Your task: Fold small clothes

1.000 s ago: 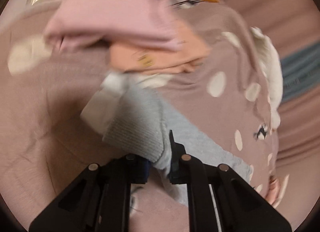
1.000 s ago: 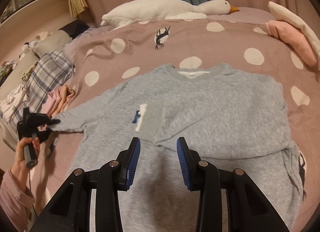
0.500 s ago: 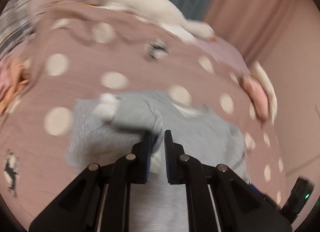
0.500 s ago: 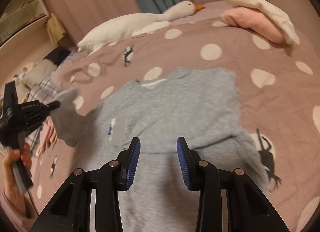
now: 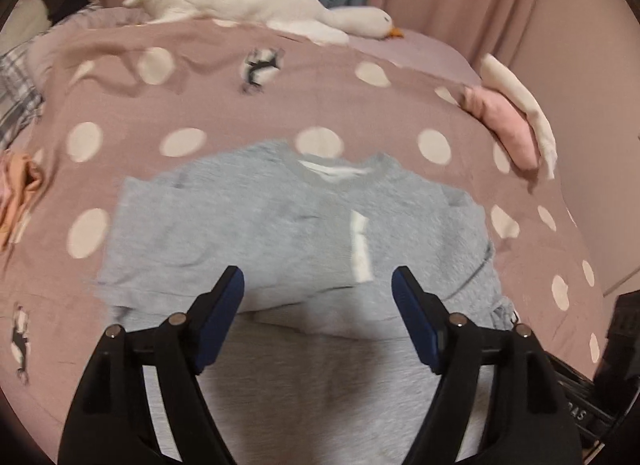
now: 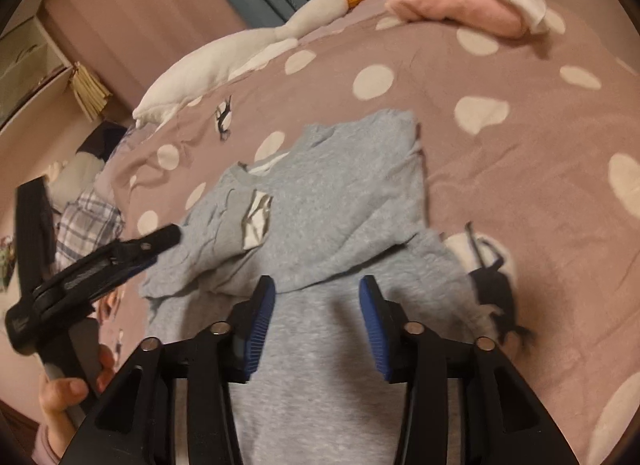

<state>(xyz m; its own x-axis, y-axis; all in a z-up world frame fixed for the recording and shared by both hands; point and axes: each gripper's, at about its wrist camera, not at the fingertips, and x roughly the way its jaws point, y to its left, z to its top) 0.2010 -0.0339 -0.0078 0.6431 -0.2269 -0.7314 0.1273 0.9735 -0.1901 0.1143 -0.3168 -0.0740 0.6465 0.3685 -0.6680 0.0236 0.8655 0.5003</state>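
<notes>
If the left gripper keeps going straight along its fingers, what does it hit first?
Most likely the grey sweatshirt: the left gripper hangs open above its folded-in sleeve area, with nothing between the jaws. Depth is hard to judge, but only that fabric lies ahead before the dotted bedspread.

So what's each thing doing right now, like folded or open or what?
Grey top: flat on the bedspread, both sleeves folded in over its front.
Left gripper: open, fingers just spread, nothing between them.
Right gripper: open, just widening, above the top.
Pink garment: folded, with a white one on it.
Toy goose: lying down.
</notes>
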